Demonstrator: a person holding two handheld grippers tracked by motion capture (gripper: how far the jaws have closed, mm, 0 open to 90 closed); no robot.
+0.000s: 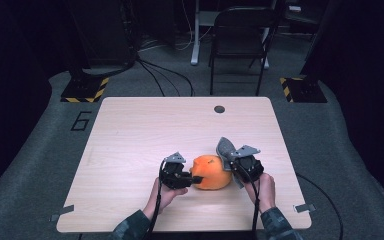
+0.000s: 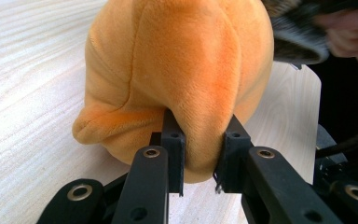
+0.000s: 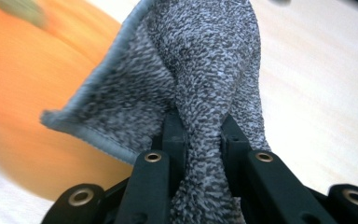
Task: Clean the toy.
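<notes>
The left hand-held gripper (image 2: 200,161) pinches a fold of the orange plush toy (image 2: 182,70), its jaws pressed into the soft fabric at the toy's lower edge. The toy sits on the desk (image 1: 130,135), near the front edge and a little right of centre. The right hand-held gripper (image 3: 200,135) is clamped on a bunched grey cloth (image 3: 205,60), which stands up just beside the toy's right side; whether cloth and toy touch is unclear.

Plush toy (image 1: 211,172) on table (image 1: 145,130), cloth (image 1: 225,149) at its right, chair (image 1: 240,40) behind table
</notes>
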